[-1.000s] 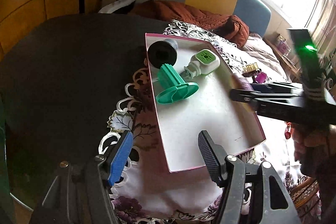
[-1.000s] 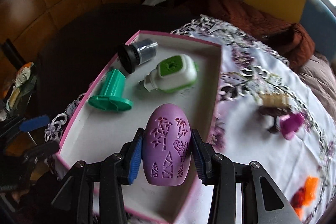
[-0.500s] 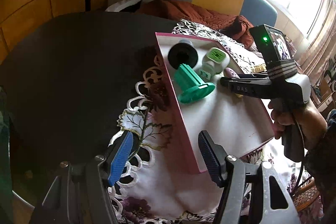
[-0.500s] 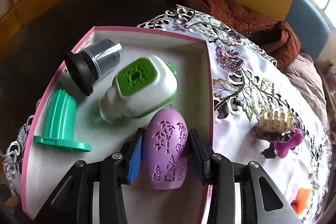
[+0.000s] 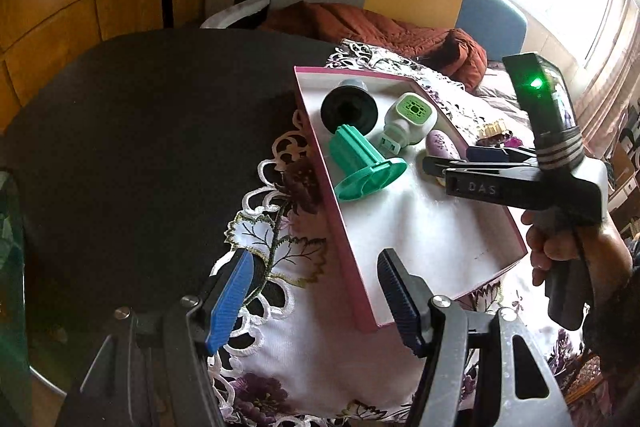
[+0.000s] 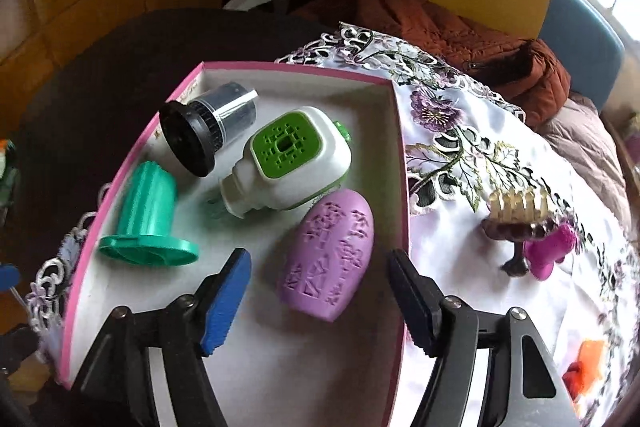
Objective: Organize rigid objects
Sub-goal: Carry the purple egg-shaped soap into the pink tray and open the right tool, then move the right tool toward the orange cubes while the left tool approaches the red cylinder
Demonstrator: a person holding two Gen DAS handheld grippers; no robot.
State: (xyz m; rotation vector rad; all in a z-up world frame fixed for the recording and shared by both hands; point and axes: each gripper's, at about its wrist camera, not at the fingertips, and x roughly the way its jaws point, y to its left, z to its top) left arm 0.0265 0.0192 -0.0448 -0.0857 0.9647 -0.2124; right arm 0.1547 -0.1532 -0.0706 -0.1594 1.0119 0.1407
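A white tray with a pink rim (image 6: 296, 69) lies on the lace tablecloth. In it are a black-capped jar (image 6: 208, 131), a white and green plug-in unit (image 6: 292, 163), a teal flanged stand (image 6: 148, 219) and a purple patterned egg (image 6: 330, 255). My right gripper (image 6: 319, 261) hovers over the tray's near right part. Its jaws are opening, and the egg lies tilted on the tray floor between them, clear of both pads. In the left wrist view the egg (image 5: 438, 145) shows just past the right gripper (image 5: 436, 163). My left gripper (image 5: 314, 263) stands open and empty over the tray's near corner (image 5: 368, 323).
On the cloth right of the tray stand a brown comb-like holder (image 6: 520, 215), a pink piece (image 6: 552, 251) and an orange piece (image 6: 584, 363). A rust jacket (image 6: 480, 43) lies on the seat behind. Dark bare table (image 5: 140, 147) spreads left of the tray.
My right gripper came down into the tray with the purple egg and let it go; the egg now lies tilted between the spread fingers. The left gripper stayed put.
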